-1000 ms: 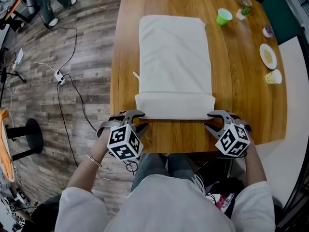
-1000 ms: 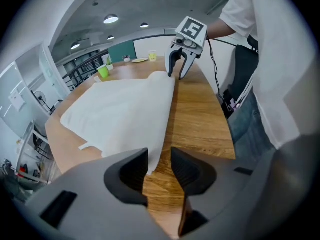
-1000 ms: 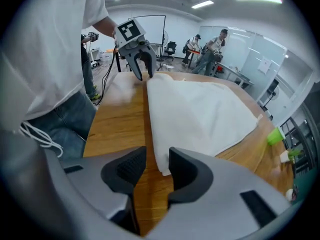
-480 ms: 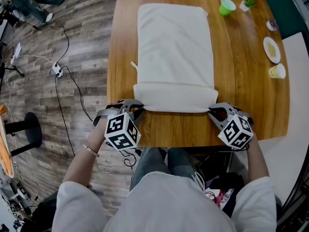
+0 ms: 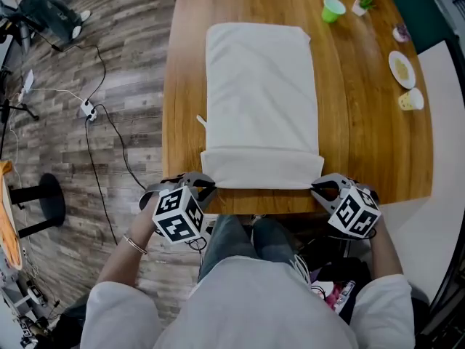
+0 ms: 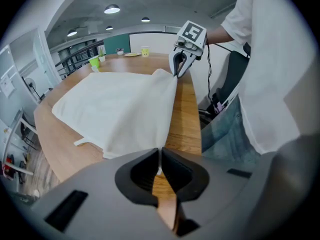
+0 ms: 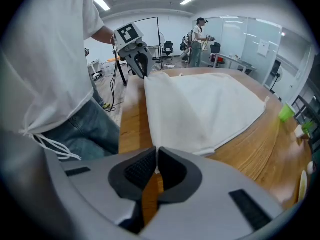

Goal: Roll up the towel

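Big wooden tabletop (image 5: 363, 144), and the white towel (image 5: 261, 100) lies flat along it, running from near the far edge right down to the near edge where the person stands. It sits a bit left of centre. The near end is already turned over into a flat band (image 5: 261, 169) just inside the near edge, so I'd say the roll has barely started.

The left tool (image 5: 203, 184) is at the band's left end and the right tool (image 5: 321, 187) is at its right end. Both have just been closing, and in each gripper view the jaws are pressed together with a thin sliver of white cloth caught between them. So each one is pinching a near corner of the towel.

The step in hand looks like gripping the band for the next turn. Next move, as I see it: carry both corners up and over towards the far edge together. Keep them level, or the roll goes crooked or the middle sags.

The green cup (image 5: 333, 9) and small plate (image 5: 402, 69) sit by the far right corner, well apart from the towel.
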Available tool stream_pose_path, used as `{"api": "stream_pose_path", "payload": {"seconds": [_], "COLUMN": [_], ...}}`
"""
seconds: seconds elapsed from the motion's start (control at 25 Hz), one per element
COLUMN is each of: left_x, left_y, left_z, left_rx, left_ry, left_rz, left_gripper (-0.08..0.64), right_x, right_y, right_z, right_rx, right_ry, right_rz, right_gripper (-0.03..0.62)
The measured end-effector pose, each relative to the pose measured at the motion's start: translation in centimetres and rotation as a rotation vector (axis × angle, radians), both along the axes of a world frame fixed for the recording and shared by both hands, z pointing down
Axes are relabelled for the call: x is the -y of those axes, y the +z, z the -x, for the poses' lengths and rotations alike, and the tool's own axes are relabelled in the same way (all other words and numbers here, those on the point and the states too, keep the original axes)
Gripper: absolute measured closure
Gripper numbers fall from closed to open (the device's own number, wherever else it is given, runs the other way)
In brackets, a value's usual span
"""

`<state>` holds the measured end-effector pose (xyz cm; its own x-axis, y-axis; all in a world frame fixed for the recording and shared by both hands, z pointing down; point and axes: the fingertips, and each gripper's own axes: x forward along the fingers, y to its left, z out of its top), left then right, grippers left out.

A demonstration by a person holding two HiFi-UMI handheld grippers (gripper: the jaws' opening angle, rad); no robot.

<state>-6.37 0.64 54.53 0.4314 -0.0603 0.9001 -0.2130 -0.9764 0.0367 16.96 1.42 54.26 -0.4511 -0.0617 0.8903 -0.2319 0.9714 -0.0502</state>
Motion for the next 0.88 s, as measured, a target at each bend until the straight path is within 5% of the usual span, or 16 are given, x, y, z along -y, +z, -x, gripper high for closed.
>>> {"api": "stream_pose_path", "payload": {"seconds": [0.24, 0.88], "left_x": [-2.4, 10.7], "left_y": [-2.4, -4.4], "left_z": [0.4, 0.5], "left_rx": [-0.048, -0.065], "left_ry": [-0.063, -0.151], "left_rz": [0.062, -0.053], "left_gripper": [0.538, 0.537], "right_x": [-2.5, 10.4], "right_y": [-3.7, -6.5], "right_z": [0.1, 0.0], "right_rx": [0.089, 0.139], "right_ry": [0.066, 0.212], "right_rz": [0.026, -0.061], "right_gripper": [0.578, 0.578]}}
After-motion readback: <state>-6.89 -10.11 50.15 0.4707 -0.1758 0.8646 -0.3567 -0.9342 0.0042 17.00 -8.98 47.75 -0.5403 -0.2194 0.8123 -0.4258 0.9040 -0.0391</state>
